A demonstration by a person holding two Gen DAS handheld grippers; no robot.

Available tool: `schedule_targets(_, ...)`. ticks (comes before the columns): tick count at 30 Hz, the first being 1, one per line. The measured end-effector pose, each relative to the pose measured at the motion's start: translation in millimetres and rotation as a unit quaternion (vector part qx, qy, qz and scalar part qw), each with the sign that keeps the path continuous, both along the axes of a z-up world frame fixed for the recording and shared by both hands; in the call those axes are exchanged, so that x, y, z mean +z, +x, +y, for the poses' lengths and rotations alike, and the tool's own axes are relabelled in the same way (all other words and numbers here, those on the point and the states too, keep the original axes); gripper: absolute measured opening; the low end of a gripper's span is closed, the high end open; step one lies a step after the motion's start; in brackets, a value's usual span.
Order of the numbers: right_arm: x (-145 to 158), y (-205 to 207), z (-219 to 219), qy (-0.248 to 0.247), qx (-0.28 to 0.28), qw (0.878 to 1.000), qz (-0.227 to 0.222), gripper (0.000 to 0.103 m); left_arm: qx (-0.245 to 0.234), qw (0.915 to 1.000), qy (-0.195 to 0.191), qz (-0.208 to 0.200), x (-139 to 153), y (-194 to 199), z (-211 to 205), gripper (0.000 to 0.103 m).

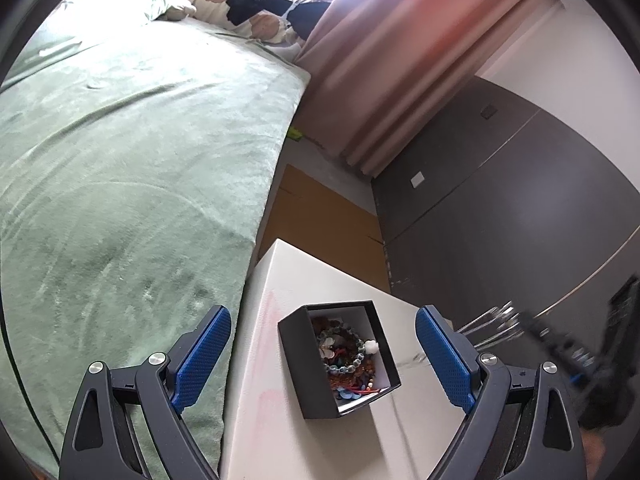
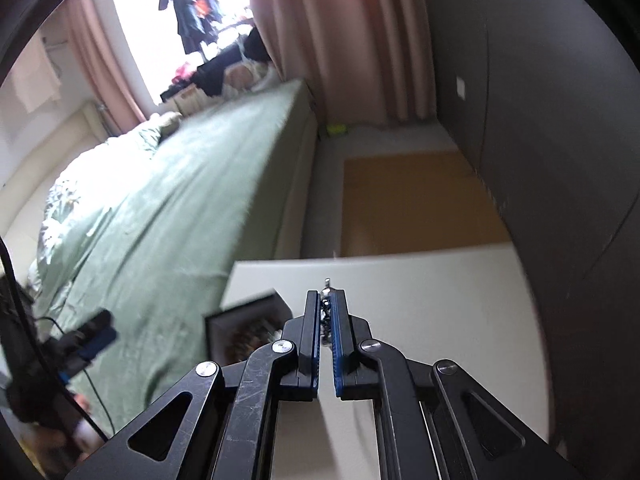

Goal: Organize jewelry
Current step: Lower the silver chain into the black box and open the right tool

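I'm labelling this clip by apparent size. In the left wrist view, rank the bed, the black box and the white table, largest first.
1. bed, filling most of the left side.
2. white table, partly cut off by the frame.
3. black box, sitting on the table.
Fisheye and nearness distort apparent size.

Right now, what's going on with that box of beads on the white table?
A person is sorting jewelry with a tool in each hand. The right tool is shut on a thin silver chain, holding it above the white table. The left tool is open and hovers over the black box, touching nothing. The box sits open on the table next to the green bed, already filled with beaded bracelets.
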State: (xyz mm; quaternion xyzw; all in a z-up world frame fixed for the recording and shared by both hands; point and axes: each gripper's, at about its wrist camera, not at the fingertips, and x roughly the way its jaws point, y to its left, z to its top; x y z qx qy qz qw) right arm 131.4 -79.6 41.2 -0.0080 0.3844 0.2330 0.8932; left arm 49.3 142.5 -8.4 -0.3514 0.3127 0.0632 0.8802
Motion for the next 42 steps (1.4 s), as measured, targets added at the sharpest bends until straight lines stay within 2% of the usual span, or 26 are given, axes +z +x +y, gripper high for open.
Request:
schedule_targets(5, 50.8, -11.0, 22.0, -0.005, 0.018, 0.999, -0.049, 0.006, 0.003, 1.0000, -0.007, -0.002, 0.3, -2.5, 4.2, 0.094)
schedule_targets(9, 77.5, -20.3, 43.7, -0.006, 0.035, 0.997, -0.075, 0.006, 0.004, 0.9999, -0.014, -0.003, 0.1, -4.1, 6.8, 0.094)
schedule_targets(12, 85.0, -26.4, 59.4, -0.007, 0.045, 0.995, -0.086, 0.006, 0.005, 0.9999, -0.016, -0.004, 0.6, -5.5, 8.4, 0.094)
schedule_targets(19, 61.4, -25.6, 81.5, 0.003, 0.065, 0.996, -0.064, 0.006, 0.012, 0.9997, -0.019, -0.003, -0.2, -10.7, 15.6, 0.094)
schedule_targets(22, 42.9, -22.7, 90.6, 0.012, 0.074, 0.996, -0.040, 0.006, 0.016, 0.9997, -0.019, 0.000, -1.2, -12.3, 18.0, 0.094)
schedule_targets(26, 4.3, -10.8, 97.6, 0.014, 0.076, 0.997, 0.015, 0.007, 0.022, 0.9996, -0.016, 0.006, -3.0, -12.1, 19.0, 0.094)
schedule_targets(27, -3.1, -8.7, 94.9, 0.013, 0.070, 0.997, 0.023, 0.011, 0.022, 0.9996, -0.014, 0.008, -3.5, -11.5, 18.2, 0.094)
schedule_targets(29, -11.5, -6.9, 84.9, 0.023, 0.060, 0.997, 0.031, 0.034, 0.020, 0.9997, -0.010, 0.012, -4.5, -9.6, 16.0, 0.094)
schedule_targets(30, -14.7, -7.1, 75.8, 0.031, 0.050, 0.998, 0.031, 0.054, 0.018, 0.9997, -0.006, 0.015, -4.9, -8.5, 13.5, 0.094)
schedule_targets(31, -17.0, -8.4, 67.0, 0.038, 0.041, 0.998, 0.028, 0.063, 0.016, 0.9997, -0.001, 0.019, -5.1, -7.1, 10.1, 0.094)
schedule_targets(38, -33.7, -22.7, 11.1, 0.036, -0.001, 0.999, 0.039, 0.065, -0.017, 0.9986, 0.041, 0.029, -0.3, -2.3, -22.4, 0.094)
schedule_targets(40, -37.3, -27.1, -0.3, 0.035, -0.008, 0.998, 0.042, 0.075, -0.028, 0.9974, 0.057, 0.032, 1.4, -0.5, -33.7, 0.094)
schedule_targets(42, -40.4, -33.0, -15.7, 0.041, -0.015, 0.998, 0.041, 0.079, -0.036, 0.9962, 0.073, 0.030, 2.9, 0.4, -44.0, 0.094)
